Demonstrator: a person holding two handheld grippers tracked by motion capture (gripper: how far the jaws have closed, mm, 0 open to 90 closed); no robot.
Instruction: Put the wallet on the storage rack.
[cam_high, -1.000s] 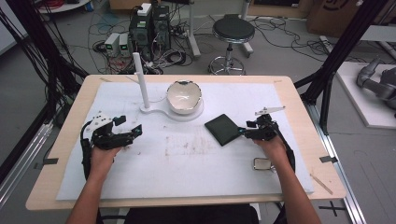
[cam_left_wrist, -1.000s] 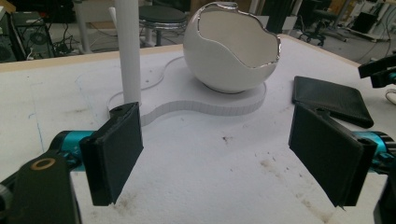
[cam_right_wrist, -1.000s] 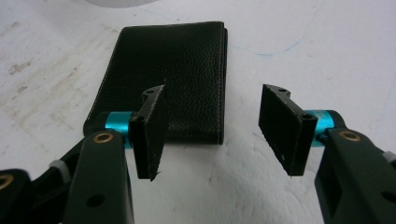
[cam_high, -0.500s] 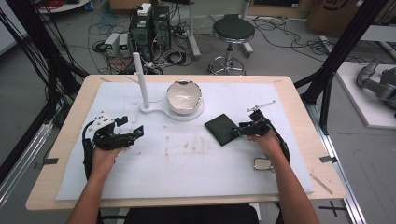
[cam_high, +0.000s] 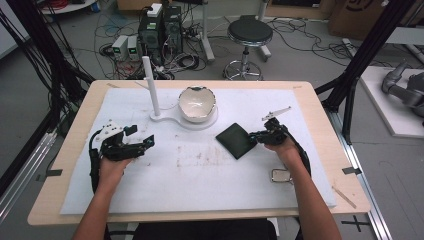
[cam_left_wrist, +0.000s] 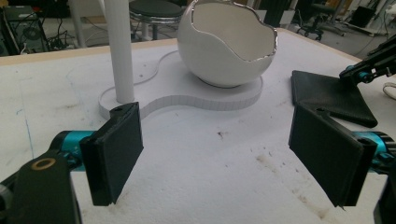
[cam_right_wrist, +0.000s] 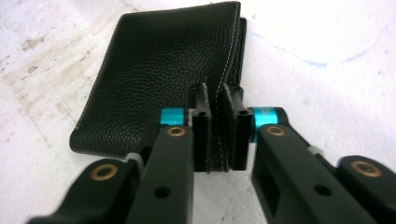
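Our right tool (cam_right_wrist: 216, 133) pinches the near edge of the black wallet (cam_right_wrist: 159, 74), with both pads squeezed on a fold of the leather. Its jaws have just been closing, and the wallet edge is now caught between them. Our left tool (cam_left_wrist: 217, 156) rests wide open with nothing in it, sitting on the white sheet of the tabletop (cam_high: 65, 165), well apart from the wallet.

We see the wallet lying flat on the tabletop, just in front of the white bowl (cam_high: 197, 103) and its stand with the white post (cam_high: 150, 87). A small shiny thing (cam_high: 281, 175) lies near our right wrist.

We think the wallet is light and soft. It bends easily, so it may flop or fall open when we lift it. The leather looks a bit bumpy, so it should not slip much. The folded edge is a good place to hold, because it is thick there.

One second ago the right tool was open and just beside the wallet. Now it is closed on it. The left tool and the bowl sit in the same spots as before.
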